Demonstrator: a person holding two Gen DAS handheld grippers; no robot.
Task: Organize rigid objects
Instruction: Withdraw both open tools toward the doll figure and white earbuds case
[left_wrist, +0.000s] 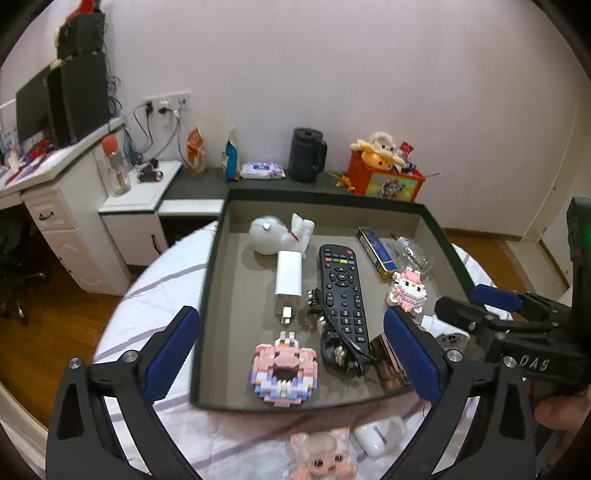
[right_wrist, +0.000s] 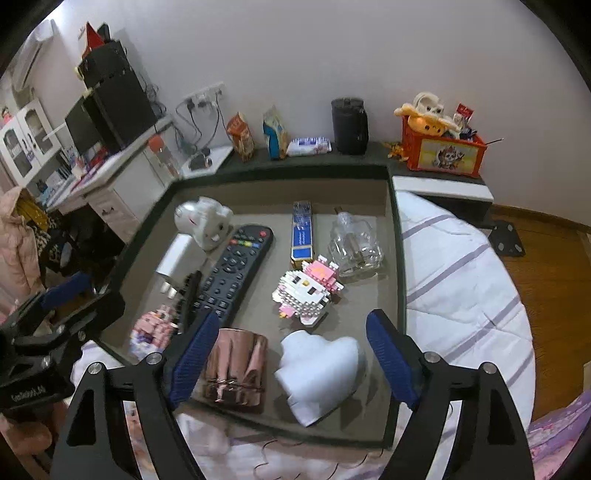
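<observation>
A dark-rimmed tray (left_wrist: 212, 258) (right_wrist: 394, 236) lies on the bed. It holds a black remote (left_wrist: 341, 291) (right_wrist: 236, 264), a white charger (left_wrist: 289, 277), a white astronaut figure (left_wrist: 273, 234) (right_wrist: 205, 221), a blue box (left_wrist: 376, 251) (right_wrist: 303, 232), a glass bottle (right_wrist: 352, 247), a pink-white block kitten (left_wrist: 408, 291) (right_wrist: 308, 291), a pink block ring (left_wrist: 284, 369), a rose metallic case (right_wrist: 236, 369) and a white heart-shaped object (right_wrist: 321, 369). My left gripper (left_wrist: 291, 358) is open above the tray's near edge. My right gripper (right_wrist: 291, 362) is open over the white object, blurred, not touching it.
On the striped bedsheet (right_wrist: 461, 280) in front of the tray lie a doll figure (left_wrist: 325, 454) and a white earbud case (left_wrist: 380, 435). Behind the tray stand a black jug (left_wrist: 306, 155), snack packs and an orange toy box (left_wrist: 384, 177). A white desk (left_wrist: 55, 206) is at left.
</observation>
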